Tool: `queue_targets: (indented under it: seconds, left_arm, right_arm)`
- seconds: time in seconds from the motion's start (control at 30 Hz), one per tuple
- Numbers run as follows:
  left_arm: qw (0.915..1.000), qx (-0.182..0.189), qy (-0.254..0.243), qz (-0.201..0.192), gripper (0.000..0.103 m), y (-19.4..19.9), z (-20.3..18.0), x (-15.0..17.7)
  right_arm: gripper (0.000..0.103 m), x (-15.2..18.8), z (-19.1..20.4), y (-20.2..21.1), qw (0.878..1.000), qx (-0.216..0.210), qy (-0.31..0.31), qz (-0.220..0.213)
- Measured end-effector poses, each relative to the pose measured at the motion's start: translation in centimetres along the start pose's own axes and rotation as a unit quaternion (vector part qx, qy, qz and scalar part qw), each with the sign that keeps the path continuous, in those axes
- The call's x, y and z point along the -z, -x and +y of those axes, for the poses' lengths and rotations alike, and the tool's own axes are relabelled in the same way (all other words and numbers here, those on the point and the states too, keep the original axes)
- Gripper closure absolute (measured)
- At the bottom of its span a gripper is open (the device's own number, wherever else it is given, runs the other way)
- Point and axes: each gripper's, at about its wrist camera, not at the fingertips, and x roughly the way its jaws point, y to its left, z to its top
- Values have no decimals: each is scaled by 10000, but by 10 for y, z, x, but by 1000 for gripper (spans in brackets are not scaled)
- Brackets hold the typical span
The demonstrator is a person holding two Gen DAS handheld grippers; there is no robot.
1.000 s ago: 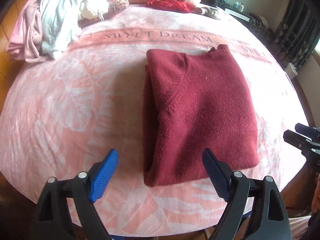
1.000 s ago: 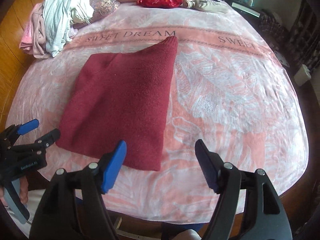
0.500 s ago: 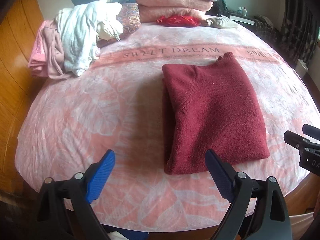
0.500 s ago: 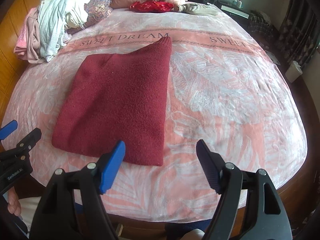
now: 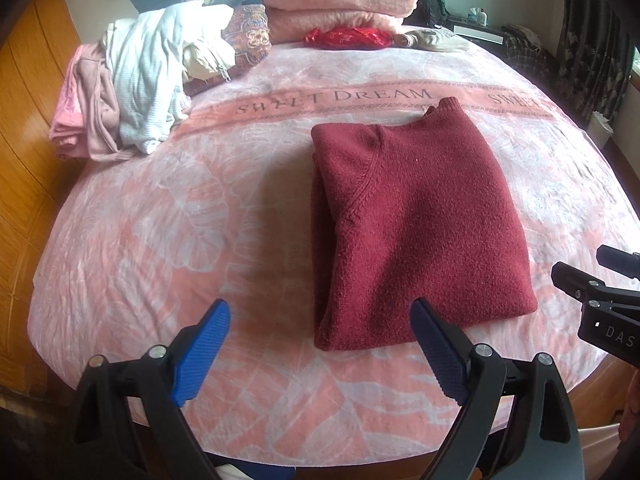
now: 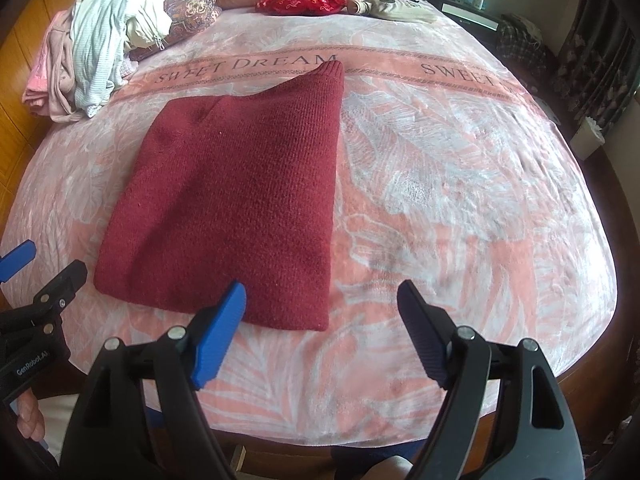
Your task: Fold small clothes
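A dark red knit sweater (image 5: 416, 224) lies folded into a flat rectangle on the pink bedspread (image 5: 168, 220); it also shows in the right wrist view (image 6: 236, 208). My left gripper (image 5: 320, 328) is open and empty, near the bed's front edge, just short of the sweater's near left corner. My right gripper (image 6: 320, 312) is open and empty, near the sweater's near right corner. Neither touches the cloth. Each gripper shows at the other view's edge (image 5: 592, 296) (image 6: 40, 280).
A heap of unfolded white, striped and pink clothes (image 5: 132, 92) lies at the back left. Folded pink blankets (image 5: 336, 4), patterned pillows (image 5: 248, 40) and a red item (image 5: 348, 36) sit at the head of the bed. A wooden wall (image 5: 28, 92) runs along the left.
Both grippers have pulled back and risen from the sweater, so more of the bed shows. The sweater has not moved. Both grippers stayed open.
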Motion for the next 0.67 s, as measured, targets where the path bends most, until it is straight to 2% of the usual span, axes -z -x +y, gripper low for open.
queue_targets:
  seconds: [0.23,0.5,0.67]
  left_arm:
    - [10000,25,-68,-41,11,-1,0,0]
    - [9996,232,126,-53,8,-2,2,-4]
    - [9998,175,-59,-92,8,-1,-3,-4]
  right_arm:
    - [22,0,3,-1,9999,30,120,22]
    - [21,0,2,-2,9999,76,146,40]
    - [21,0,0,-4,9999,107,120,53]
